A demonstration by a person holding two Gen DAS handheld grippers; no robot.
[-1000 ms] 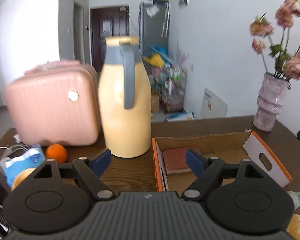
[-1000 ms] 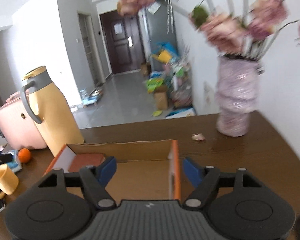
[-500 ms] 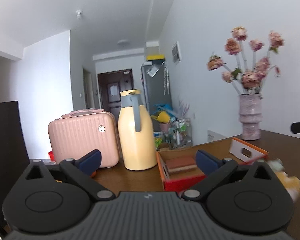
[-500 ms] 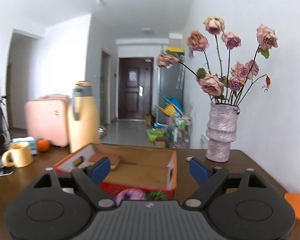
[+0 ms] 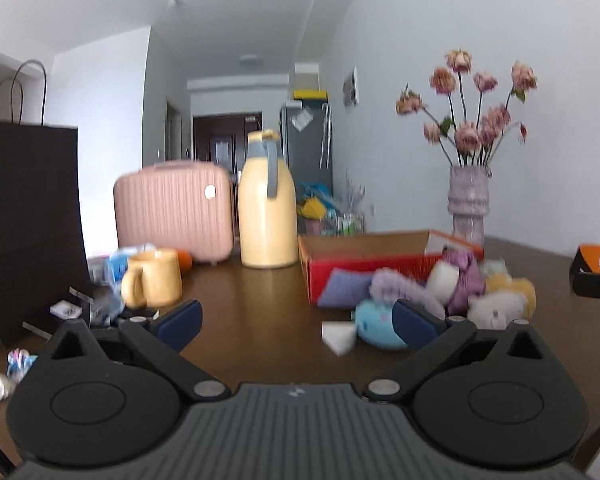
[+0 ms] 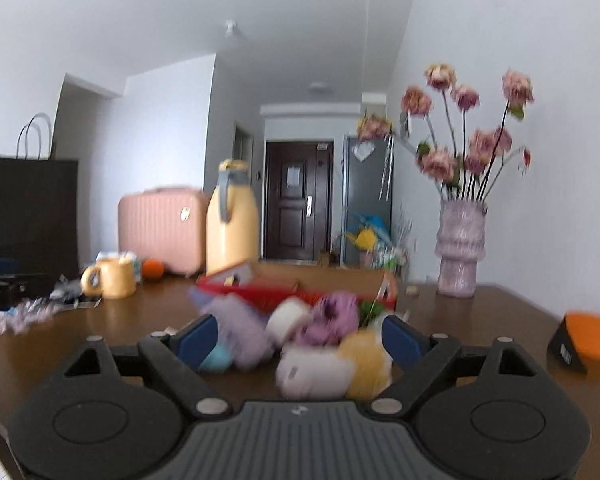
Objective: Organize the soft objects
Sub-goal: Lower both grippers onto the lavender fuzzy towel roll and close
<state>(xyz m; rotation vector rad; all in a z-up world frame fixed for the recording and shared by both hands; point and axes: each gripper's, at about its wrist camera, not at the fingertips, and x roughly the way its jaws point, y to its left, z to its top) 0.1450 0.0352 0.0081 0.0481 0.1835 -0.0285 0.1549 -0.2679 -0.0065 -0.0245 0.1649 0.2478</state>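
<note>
Plush toys (image 6: pixel 320 344) lie heaped before red box (image 5: pixel 380 268).

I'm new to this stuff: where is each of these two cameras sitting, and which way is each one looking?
Left wrist view: sits on the left gripper, low over the table, facing the yellow mug, yellow jug and red box; its own open blue-tipped fingers show.
Right wrist view: sits on the right gripper, facing the blurred plush toys straight ahead; its open fingers show.
Shared: jug, pink suitcase, flower vase, box, toys.
</note>
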